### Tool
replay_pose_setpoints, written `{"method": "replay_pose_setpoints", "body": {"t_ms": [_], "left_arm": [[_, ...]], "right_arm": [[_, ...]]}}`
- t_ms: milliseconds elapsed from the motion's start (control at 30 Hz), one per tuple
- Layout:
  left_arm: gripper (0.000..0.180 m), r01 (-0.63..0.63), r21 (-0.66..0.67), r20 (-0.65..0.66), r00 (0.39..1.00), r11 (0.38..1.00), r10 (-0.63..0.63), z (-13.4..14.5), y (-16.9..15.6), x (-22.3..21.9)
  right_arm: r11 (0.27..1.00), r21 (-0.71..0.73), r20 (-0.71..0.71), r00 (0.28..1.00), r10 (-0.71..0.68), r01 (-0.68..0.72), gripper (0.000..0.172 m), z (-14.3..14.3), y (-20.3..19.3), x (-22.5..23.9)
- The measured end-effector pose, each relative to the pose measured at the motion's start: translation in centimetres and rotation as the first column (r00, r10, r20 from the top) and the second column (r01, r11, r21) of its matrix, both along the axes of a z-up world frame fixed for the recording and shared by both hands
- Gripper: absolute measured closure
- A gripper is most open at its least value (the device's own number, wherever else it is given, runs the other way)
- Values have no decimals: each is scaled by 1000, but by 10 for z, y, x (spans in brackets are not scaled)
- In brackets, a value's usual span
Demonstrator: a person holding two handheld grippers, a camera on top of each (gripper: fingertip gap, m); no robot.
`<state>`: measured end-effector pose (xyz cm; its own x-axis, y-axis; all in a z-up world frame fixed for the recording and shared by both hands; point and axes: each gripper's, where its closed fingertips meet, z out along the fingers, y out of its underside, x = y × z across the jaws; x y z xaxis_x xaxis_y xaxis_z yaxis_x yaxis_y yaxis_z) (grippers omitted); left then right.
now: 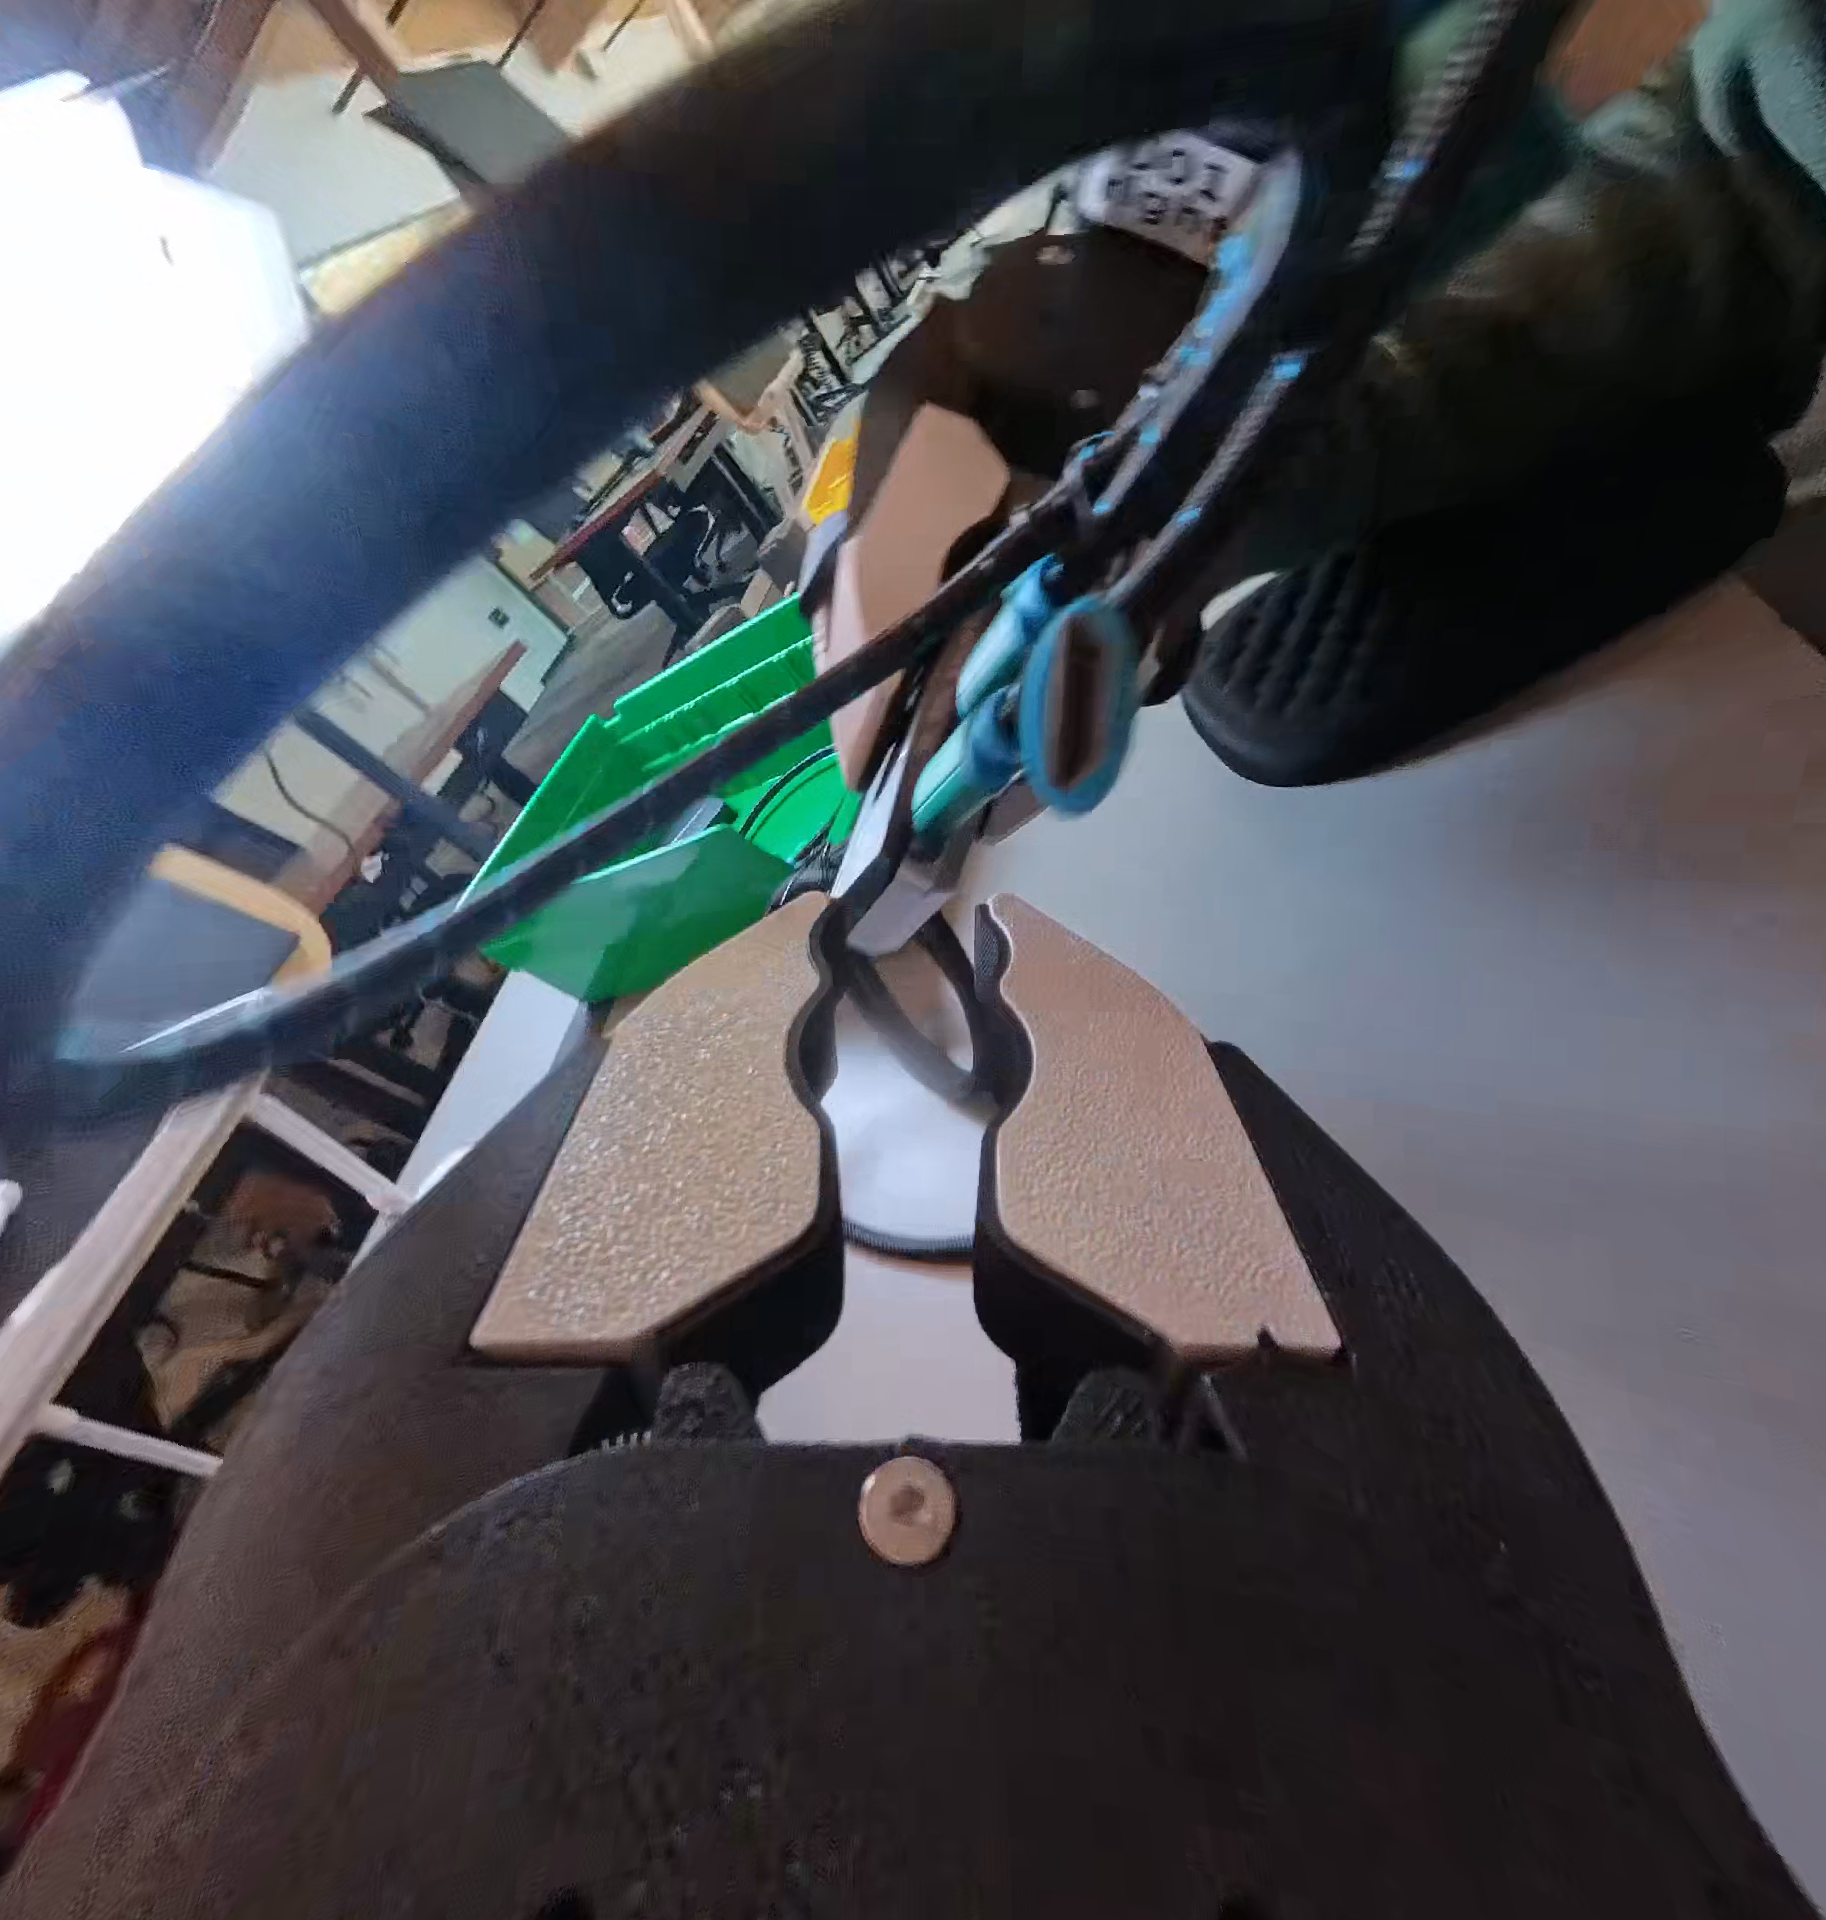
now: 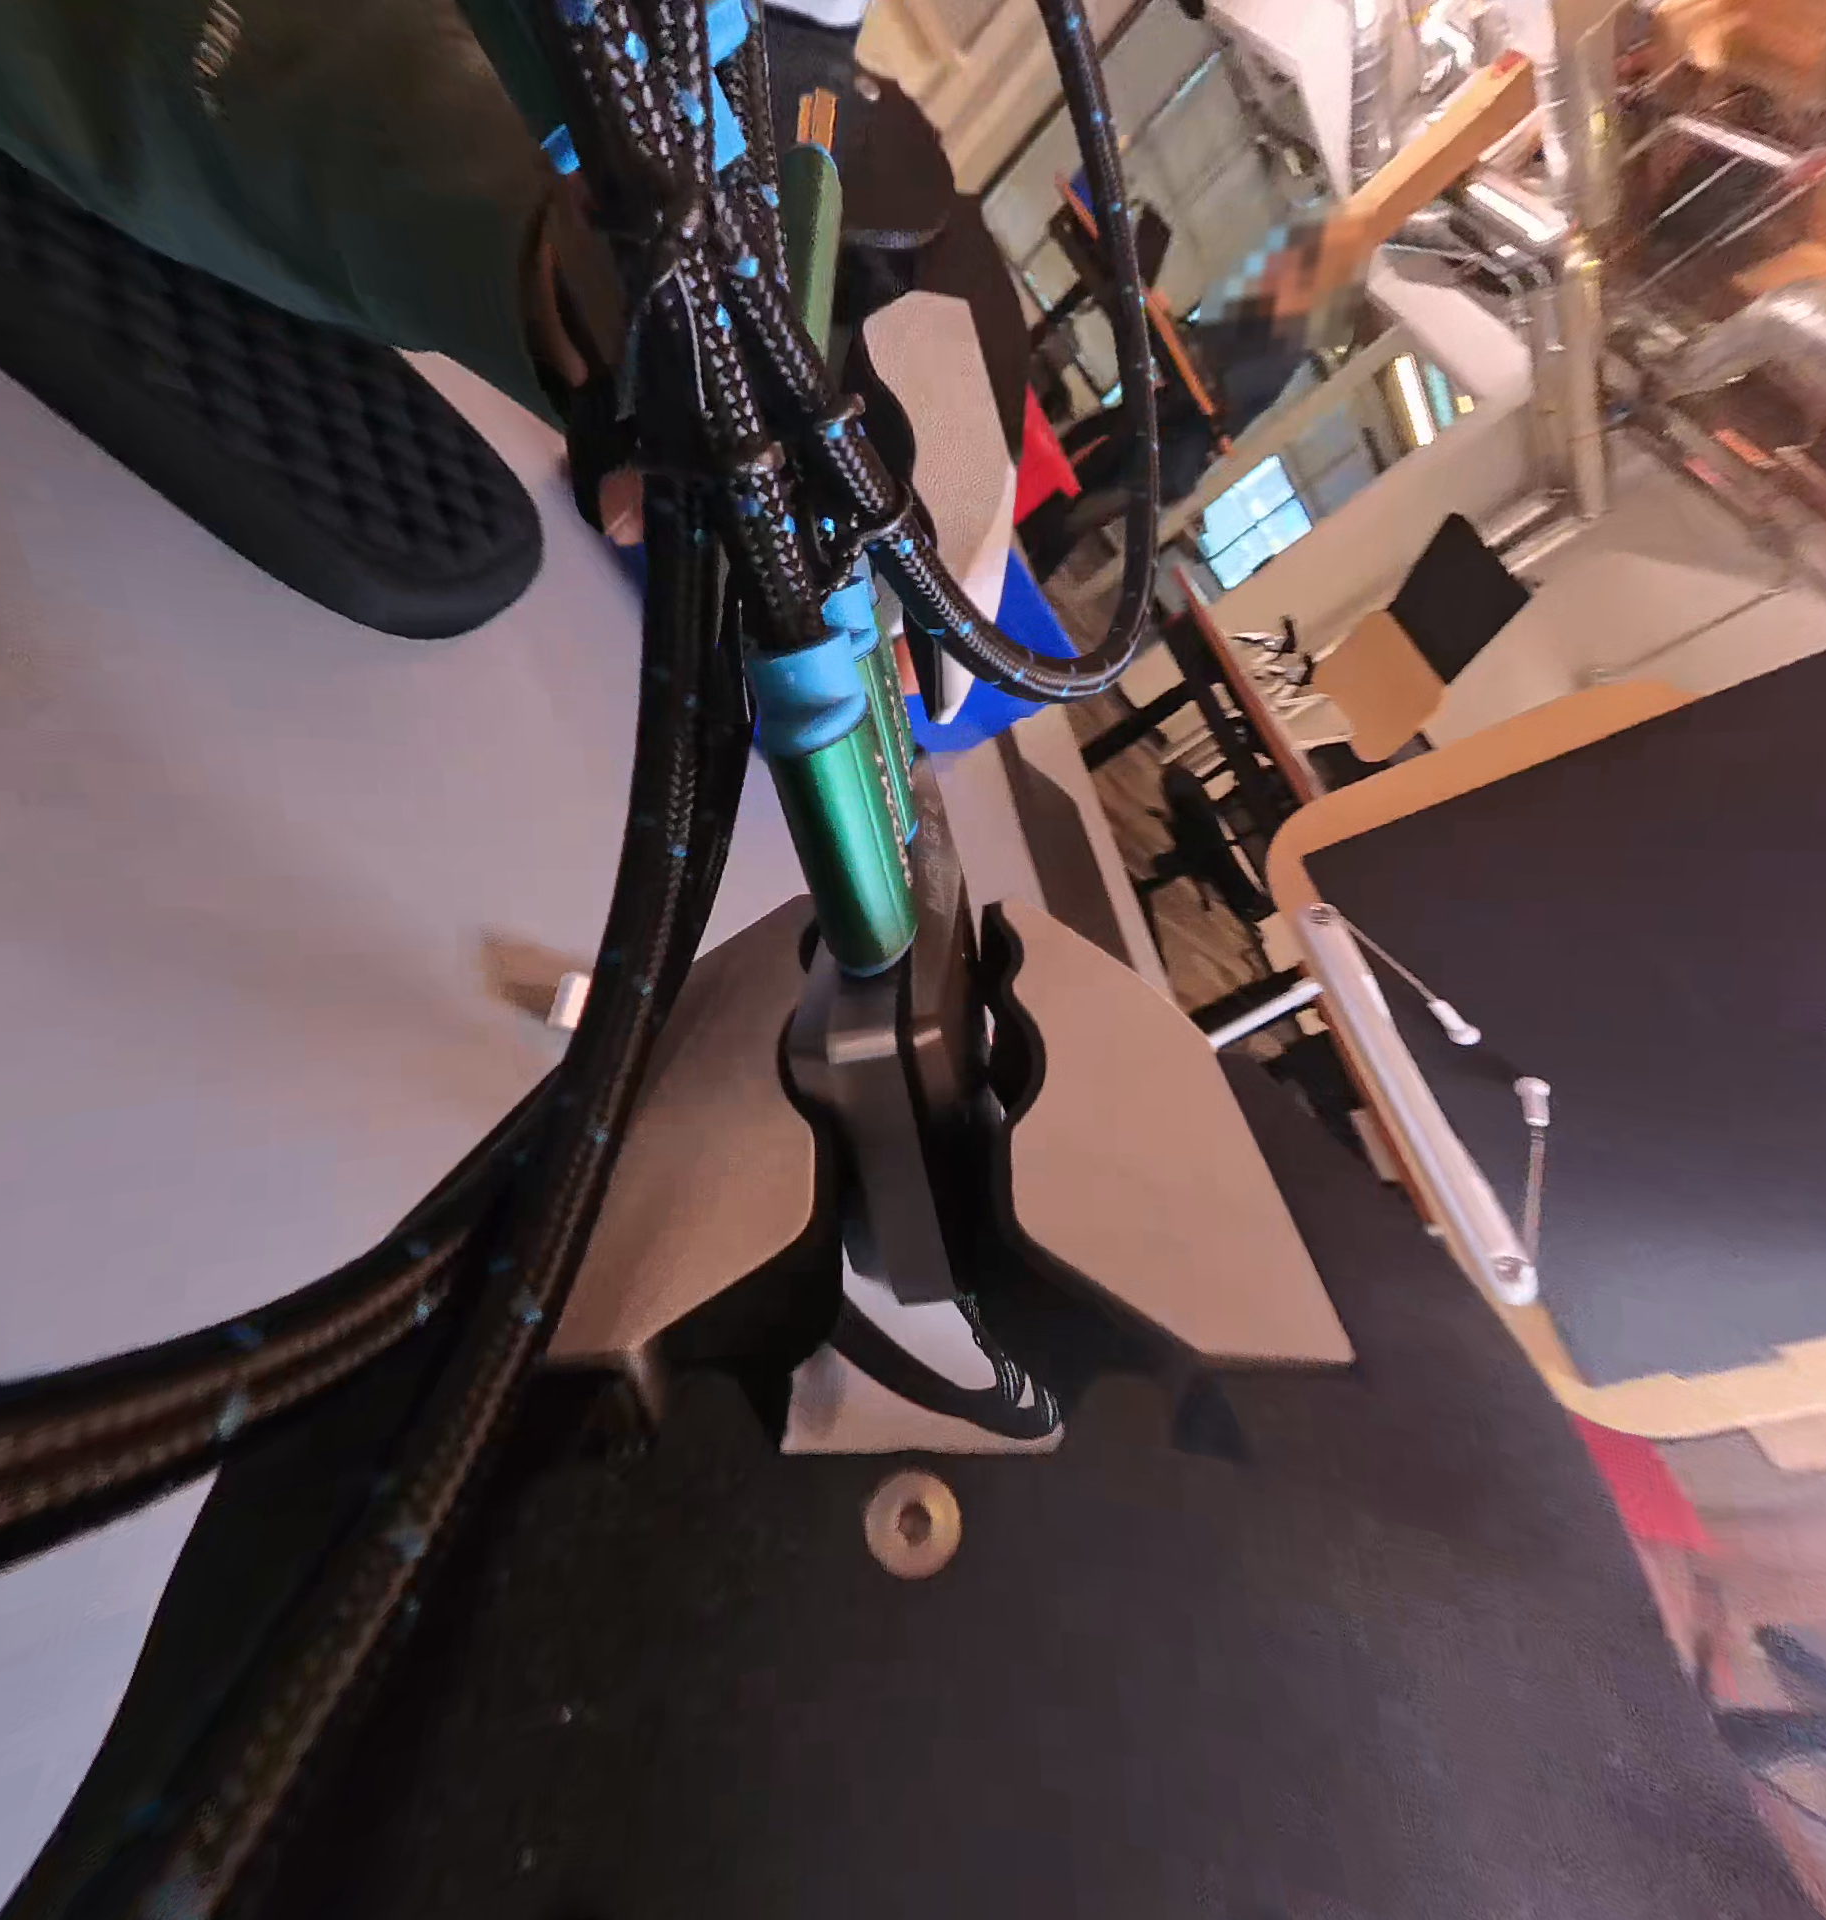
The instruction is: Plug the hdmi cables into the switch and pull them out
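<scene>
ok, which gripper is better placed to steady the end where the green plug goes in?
Right, probably. The right gripper has the dark adapter between its pads, and the green plug enters it. The left gripper only has a grey block and a black loop at its tips, and its grip is unclear.

Green slotted bin (image 1: 670,821) sits mid-frame in the left wrist view, at the far edge of the grey table (image 1: 1511,1039). Bright window (image 1: 88,343) upper left, desks and office chairs (image 1: 680,540) behind the bin. White table frame (image 1: 57,1320) at lower left. In the right wrist view: blue bin (image 2: 1002,686) centre, partly hidden behind cords. Dark panel with tan wood rim (image 2: 1615,1039) on the right, with a metal bar (image 2: 1408,1101) screwed to its edge. Monitor (image 2: 1252,520) and tan chair (image 2: 1408,665) further back. Upper right is motion-blurred.
</scene>
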<state>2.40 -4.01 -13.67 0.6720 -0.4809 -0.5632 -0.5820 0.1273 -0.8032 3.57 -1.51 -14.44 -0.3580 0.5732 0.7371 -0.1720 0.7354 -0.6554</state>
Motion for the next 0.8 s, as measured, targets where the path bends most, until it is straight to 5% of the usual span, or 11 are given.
{"method": "replay_pose_setpoints", "body": {"t_ms": [200, 267, 367, 800], "left_arm": [[166, 66, 95, -171, 984, 993, -49, -13, 0, 24], [168, 45, 122, -258, 966, 992, -12, -19, 2, 21], [168, 30, 127, -321, 947, 991, 13, -21, 2, 17], [169, 66, 80, -244, 969, 995, -45, -12, -8, 16]], "right_arm": [[1000, 24, 94, 995, 15, -18, 143, -21, -10, -5], [999, 36, 117, 993, 0, -4, 45, -26, -8, -6], [995, 92, 108, 993, -42, 32, 148, -30, -6, -8], [988, 147, 84, 995, -60, 47, 149, -26, -13, -11]]}}
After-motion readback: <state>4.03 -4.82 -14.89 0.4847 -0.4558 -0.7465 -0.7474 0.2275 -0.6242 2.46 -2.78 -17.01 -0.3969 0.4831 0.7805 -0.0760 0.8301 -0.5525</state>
